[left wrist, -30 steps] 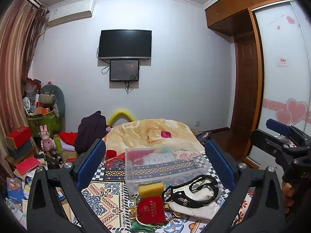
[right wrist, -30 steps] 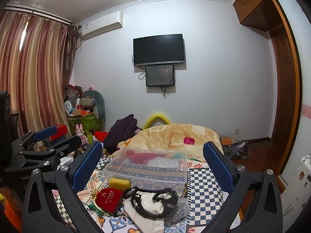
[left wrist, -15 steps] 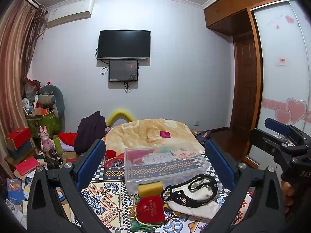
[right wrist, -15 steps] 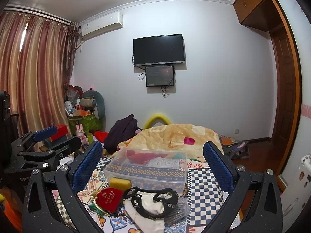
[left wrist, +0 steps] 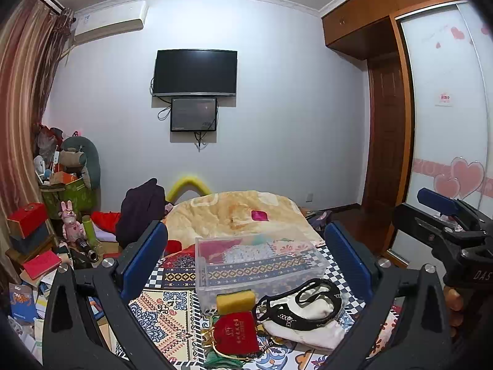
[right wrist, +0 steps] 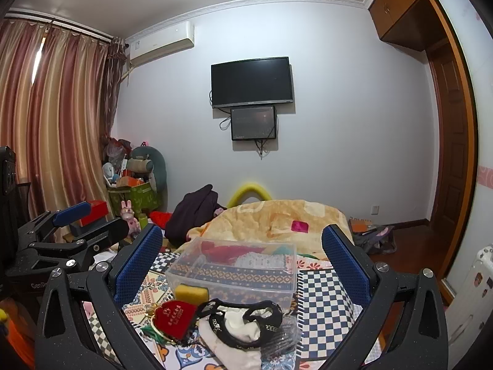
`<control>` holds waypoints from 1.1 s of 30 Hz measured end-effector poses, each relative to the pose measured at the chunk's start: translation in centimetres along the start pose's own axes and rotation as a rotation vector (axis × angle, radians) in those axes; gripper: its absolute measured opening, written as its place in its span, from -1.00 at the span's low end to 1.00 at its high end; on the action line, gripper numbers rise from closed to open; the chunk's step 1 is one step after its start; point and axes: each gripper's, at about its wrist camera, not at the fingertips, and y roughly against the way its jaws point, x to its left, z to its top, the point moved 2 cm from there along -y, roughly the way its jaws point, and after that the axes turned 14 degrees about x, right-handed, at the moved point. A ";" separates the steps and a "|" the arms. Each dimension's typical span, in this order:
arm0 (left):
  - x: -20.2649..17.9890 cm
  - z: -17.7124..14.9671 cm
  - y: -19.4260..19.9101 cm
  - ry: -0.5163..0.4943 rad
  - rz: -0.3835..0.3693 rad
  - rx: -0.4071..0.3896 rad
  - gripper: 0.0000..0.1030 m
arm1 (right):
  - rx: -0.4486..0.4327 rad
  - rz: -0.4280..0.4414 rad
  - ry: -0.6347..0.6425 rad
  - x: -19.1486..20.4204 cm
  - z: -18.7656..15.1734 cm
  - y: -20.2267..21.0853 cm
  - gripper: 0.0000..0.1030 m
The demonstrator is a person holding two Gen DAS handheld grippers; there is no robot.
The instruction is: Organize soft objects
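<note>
A clear plastic box (left wrist: 258, 265) stands on the patterned bedspread, with folded cloth inside; it also shows in the right wrist view (right wrist: 231, 268). In front of it lie a yellow sponge (left wrist: 235, 300), a red pouch (left wrist: 235, 333) and a white cloth bag with black straps (left wrist: 305, 311). The same sponge (right wrist: 191, 293), pouch (right wrist: 174, 317) and bag (right wrist: 240, 330) show in the right wrist view. My left gripper (left wrist: 246, 252) is open and empty above them. My right gripper (right wrist: 243, 252) is open and empty too.
A yellow blanket (left wrist: 234, 212) lies heaped behind the box. A dark garment (left wrist: 138, 209) sits at the bed's left. Boxes, books and toys (left wrist: 34, 240) crowd the floor at left. A wardrobe with sliding door (left wrist: 443, 123) stands at right.
</note>
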 end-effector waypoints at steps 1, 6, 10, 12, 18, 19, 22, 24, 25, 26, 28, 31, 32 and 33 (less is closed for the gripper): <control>0.0 0.0 0.0 0.000 0.001 0.000 1.00 | 0.000 -0.001 0.001 0.0 0.0 0.0 1.00; 0.0 0.0 0.1 -0.001 0.001 -0.001 1.00 | -0.002 -0.001 -0.001 -0.1 0.0 0.0 1.00; 0.0 0.0 0.1 0.002 0.000 -0.001 1.00 | -0.005 -0.002 -0.001 -0.1 -0.1 0.0 1.00; -0.1 0.0 0.2 0.003 0.000 -0.003 1.00 | -0.006 -0.001 -0.002 -0.1 -0.1 0.1 1.00; -0.1 0.1 0.4 0.007 0.004 -0.007 1.00 | -0.011 0.000 -0.004 -0.3 0.0 0.2 1.00; -0.2 0.1 0.5 0.006 0.006 -0.008 1.00 | -0.011 -0.001 -0.003 -0.3 0.0 0.2 1.00; -0.2 0.1 0.6 0.006 0.006 -0.007 1.00 | -0.011 -0.002 -0.004 -0.3 0.0 0.2 1.00; -0.1 0.1 0.6 0.006 0.006 -0.008 1.00 | -0.010 0.000 -0.003 -0.3 0.0 0.2 1.00; -0.1 0.1 0.6 0.006 0.005 -0.008 1.00 | -0.010 -0.001 -0.002 -0.3 -0.1 0.2 1.00; -0.1 0.1 0.6 0.007 0.005 -0.008 1.00 | -0.011 -0.002 -0.003 -0.3 -0.1 0.2 1.00; -0.1 0.1 0.6 0.006 0.004 -0.006 1.00 | -0.010 -0.001 -0.004 -0.3 0.0 0.2 1.00; -0.1 0.0 0.6 0.003 0.003 -0.002 1.00 | -0.008 -0.002 -0.005 -0.3 0.0 0.1 1.00; -0.1 0.0 0.5 0.002 0.003 0.000 1.00 | -0.006 -0.002 -0.006 -0.4 -0.1 0.0 1.00; -0.2 0.0 0.3 0.001 0.004 0.003 1.00 | -0.002 -0.002 -0.008 -0.5 -0.1 -0.1 1.00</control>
